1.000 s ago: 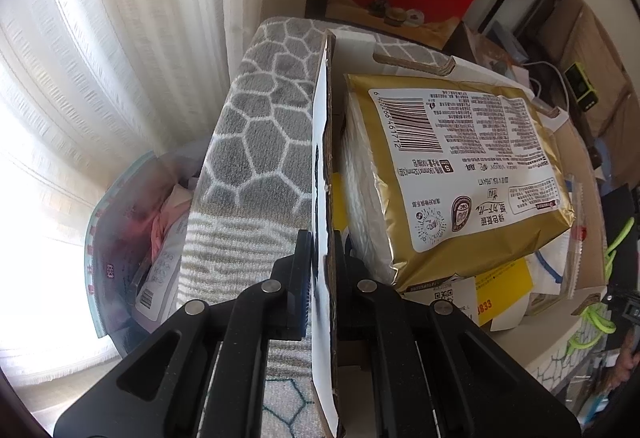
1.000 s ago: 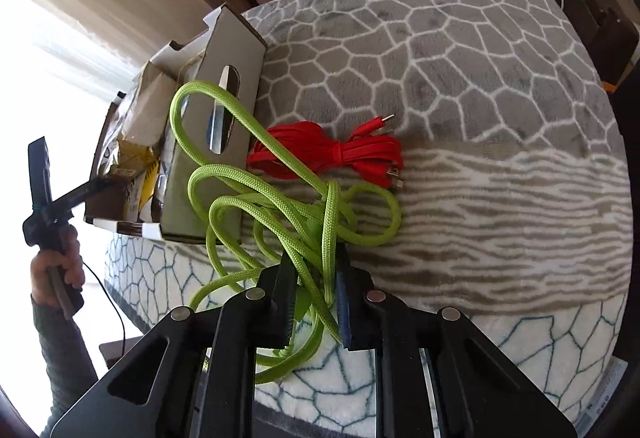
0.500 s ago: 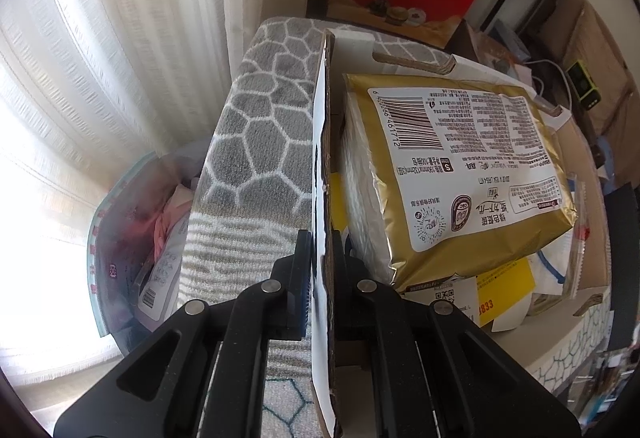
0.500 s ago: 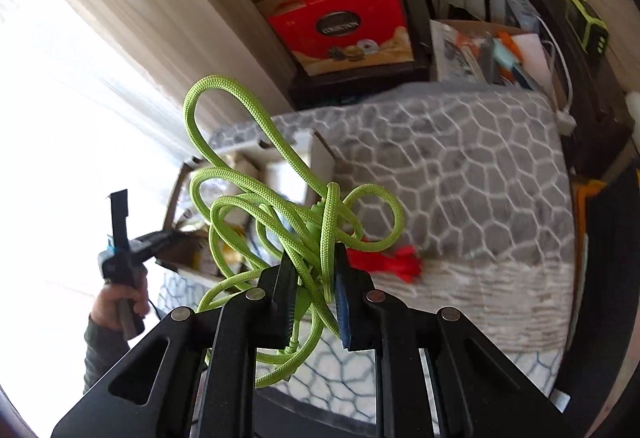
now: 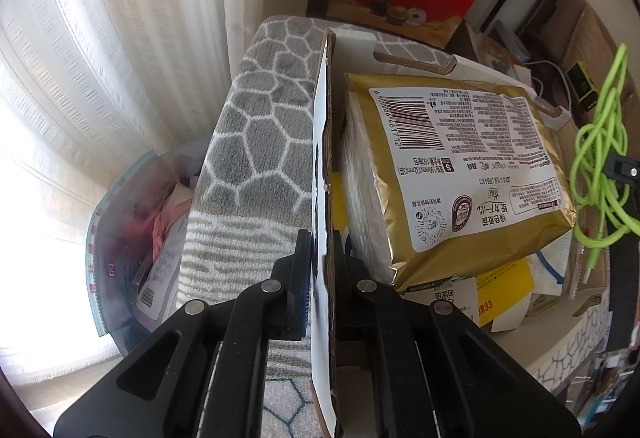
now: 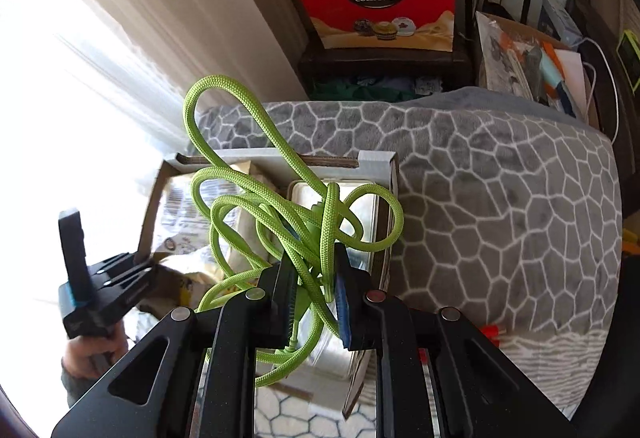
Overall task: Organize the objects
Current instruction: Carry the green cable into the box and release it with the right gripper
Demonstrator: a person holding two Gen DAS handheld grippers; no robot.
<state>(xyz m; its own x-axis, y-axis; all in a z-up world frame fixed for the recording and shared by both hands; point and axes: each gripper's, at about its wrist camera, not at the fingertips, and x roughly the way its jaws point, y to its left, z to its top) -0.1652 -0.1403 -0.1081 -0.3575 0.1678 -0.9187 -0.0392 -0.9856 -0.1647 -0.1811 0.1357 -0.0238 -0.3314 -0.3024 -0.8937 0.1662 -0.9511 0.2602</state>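
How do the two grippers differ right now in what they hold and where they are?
The left gripper is shut on the white cardboard box's side wall, gripping a rigid edge down at the box; the right gripper is shut on the tangled lime-green braided cord, a limp bundle. The left stays low at the box rim; the right holds its load above the box. Both are clamped shut.

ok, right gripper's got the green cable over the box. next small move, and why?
Probably lower the right gripper into the cardboard box, then open: the green cable hangs bunched above its open top while the left gripper pinches the box wall.
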